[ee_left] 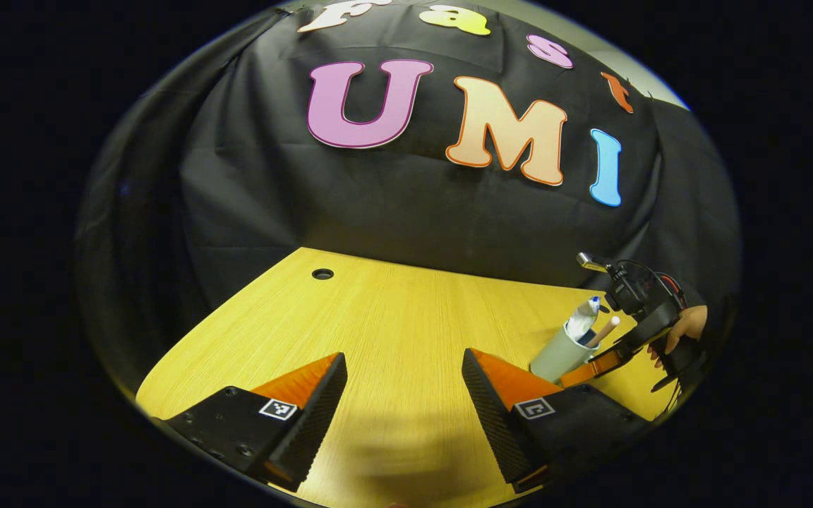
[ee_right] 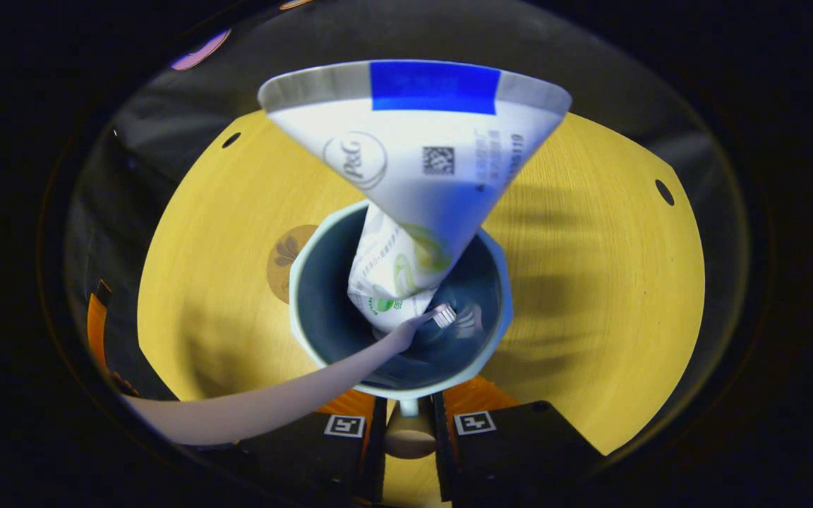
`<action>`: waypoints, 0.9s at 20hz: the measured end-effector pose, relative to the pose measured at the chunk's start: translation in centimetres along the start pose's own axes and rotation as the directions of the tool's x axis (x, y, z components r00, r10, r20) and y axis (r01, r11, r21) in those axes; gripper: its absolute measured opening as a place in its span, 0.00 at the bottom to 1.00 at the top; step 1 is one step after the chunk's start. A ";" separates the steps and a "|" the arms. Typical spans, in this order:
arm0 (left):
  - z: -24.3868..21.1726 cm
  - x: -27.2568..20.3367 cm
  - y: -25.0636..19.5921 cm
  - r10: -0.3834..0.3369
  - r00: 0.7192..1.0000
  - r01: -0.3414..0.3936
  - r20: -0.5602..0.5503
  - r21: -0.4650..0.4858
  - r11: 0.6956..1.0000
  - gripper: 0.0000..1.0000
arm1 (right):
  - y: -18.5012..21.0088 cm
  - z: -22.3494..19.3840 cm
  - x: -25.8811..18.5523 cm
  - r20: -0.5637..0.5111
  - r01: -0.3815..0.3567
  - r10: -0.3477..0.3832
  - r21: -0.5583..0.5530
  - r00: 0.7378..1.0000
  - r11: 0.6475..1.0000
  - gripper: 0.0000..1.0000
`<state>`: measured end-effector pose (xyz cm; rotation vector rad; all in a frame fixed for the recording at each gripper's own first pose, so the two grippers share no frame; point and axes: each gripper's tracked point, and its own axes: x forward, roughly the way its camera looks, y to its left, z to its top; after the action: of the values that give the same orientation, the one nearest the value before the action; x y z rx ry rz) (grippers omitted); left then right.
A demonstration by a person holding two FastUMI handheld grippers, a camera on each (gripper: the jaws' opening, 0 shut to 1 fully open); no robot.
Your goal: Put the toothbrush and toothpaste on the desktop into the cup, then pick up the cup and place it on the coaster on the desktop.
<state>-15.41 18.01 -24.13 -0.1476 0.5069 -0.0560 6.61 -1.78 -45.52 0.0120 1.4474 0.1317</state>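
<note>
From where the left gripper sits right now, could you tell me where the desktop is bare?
The desktop is bare ahead of the left gripper, back to the cable hole by the wall. It is crowded at far right, around the cup and right gripper.

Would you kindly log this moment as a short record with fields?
cup: holds both items; lifted or resting, cannot tell
toothpaste: in cup, crimped end up
toothbrush: in cup, bristles down, handle leaning over the rim
coaster: on desk, partly hidden behind cup
right gripper: jaws closed on the cup's handle
left gripper: jaws open above the desk, holding nothing
hand: holding the right gripper
</note>
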 end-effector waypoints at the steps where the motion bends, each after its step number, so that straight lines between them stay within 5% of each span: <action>1: 0.0 0.0 0.1 -0.003 1.000 0.003 0.000 -0.002 1.000 0.95 | 0.2 0.2 -0.4 0.007 -0.007 0.007 -0.009 1.000 1.000 0.32; 7: -0.1 -0.3 2.3 0.006 1.000 -0.006 -0.007 -0.021 1.000 0.95 | 1.5 2.3 -0.7 0.035 -0.074 0.074 -0.009 0.997 0.997 0.28; 15: -0.2 -1.1 6.3 0.037 0.999 -0.037 -0.011 -0.028 0.999 0.95 | -0.1 1.8 -1.1 -0.007 -0.007 0.006 -0.098 1.000 0.995 0.27; 18: 0.0 -0.9 6.2 0.018 1.000 -0.018 -0.004 -0.023 1.000 0.95 | -0.2 1.9 -2.1 0.013 -0.008 0.009 -0.087 1.000 0.996 0.39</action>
<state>-16.10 24.27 -24.62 -0.1654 0.5127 -0.0327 8.22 -2.07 -43.18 -0.0520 1.4268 0.2013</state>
